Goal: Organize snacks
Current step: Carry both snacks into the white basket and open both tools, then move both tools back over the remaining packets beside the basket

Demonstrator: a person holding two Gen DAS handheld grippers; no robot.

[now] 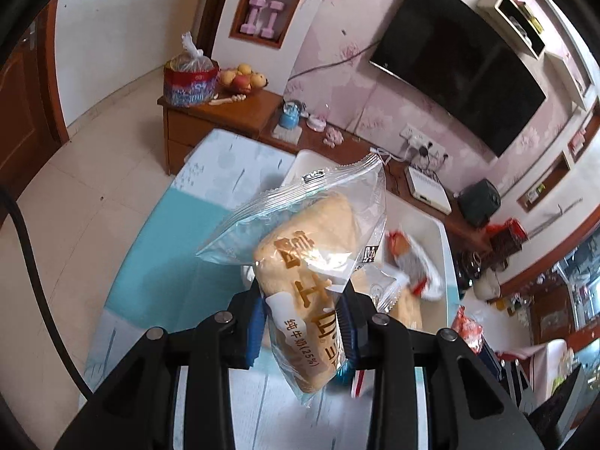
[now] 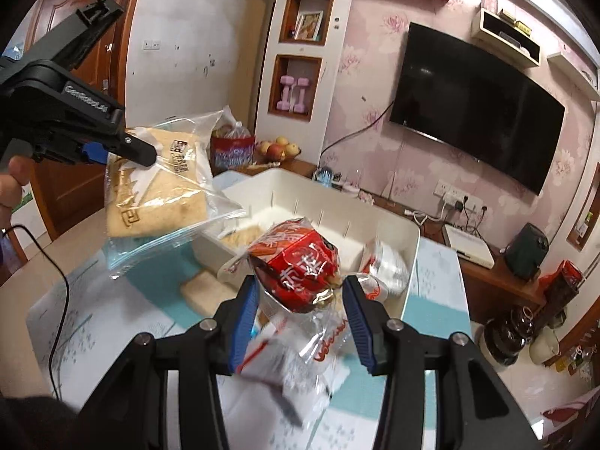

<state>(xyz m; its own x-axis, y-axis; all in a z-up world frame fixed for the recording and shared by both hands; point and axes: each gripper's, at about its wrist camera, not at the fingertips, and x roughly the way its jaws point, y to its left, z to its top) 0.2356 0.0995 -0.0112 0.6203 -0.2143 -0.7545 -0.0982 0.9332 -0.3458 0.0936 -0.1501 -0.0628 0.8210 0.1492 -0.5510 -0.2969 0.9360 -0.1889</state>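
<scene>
My left gripper [image 1: 303, 318] is clamped narrowly on a clear plastic packet of pale yellow sliced bread [image 1: 311, 262], its blue pads pressed against the packet's lower half. The packet hangs in the air above the near edge of the table with the pale blue and white cloth [image 1: 157, 262], its long axis running up and away from me, sealed end highest. Gold characters run along it, with "纯牛奶(25%)" printed in dark type near the bottom.

My right gripper [image 2: 300, 300] is closed on a crinkly clear-and-red snack packet [image 2: 296, 266] with white characters I can't read cleanly. It is lifted over the near corner of the white rectangular plastic bin [image 2: 408, 240], its blurred lower end trailing toward me. The black body of the left gripper carries the lettering "GenRobot.AI".
</scene>
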